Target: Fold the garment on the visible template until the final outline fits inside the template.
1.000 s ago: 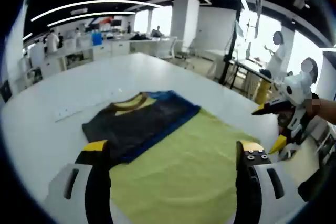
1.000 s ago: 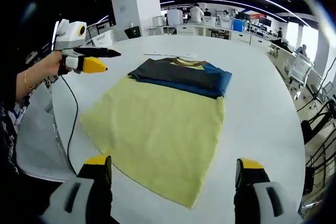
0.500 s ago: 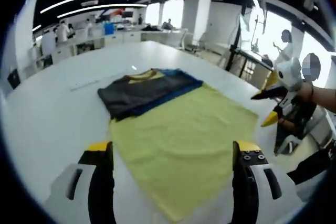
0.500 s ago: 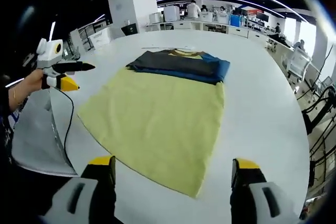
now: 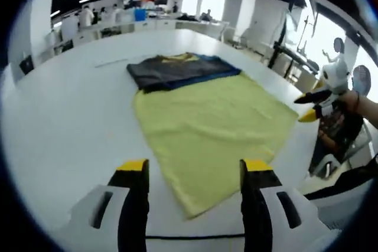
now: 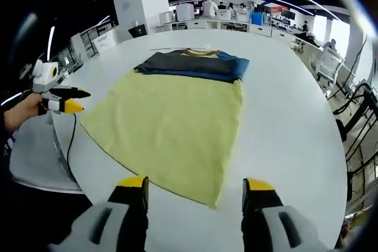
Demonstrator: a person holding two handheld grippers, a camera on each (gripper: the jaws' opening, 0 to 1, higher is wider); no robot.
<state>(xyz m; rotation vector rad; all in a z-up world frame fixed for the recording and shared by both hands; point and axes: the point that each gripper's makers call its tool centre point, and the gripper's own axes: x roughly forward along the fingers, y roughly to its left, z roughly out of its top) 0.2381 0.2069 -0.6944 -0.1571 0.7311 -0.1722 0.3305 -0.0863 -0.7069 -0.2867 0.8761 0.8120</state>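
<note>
While garment point(image 6: 190, 64) lies folded, white table point(image 6: 283, 128) spans open office.

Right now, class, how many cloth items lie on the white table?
2: a large yellow cloth spread flat, and a folded dark grey and blue garment at its far edge. Others may be hidden underneath.

Big white table point(image 5: 65, 110) point(image 6: 283, 122). Yellow cloth point(image 5: 207, 125) point(image 6: 171, 125) flat on it. Folded dark shirt point(image 5: 177, 69) point(image 6: 195, 63) at cloth's 12 o'clock end.
</note>
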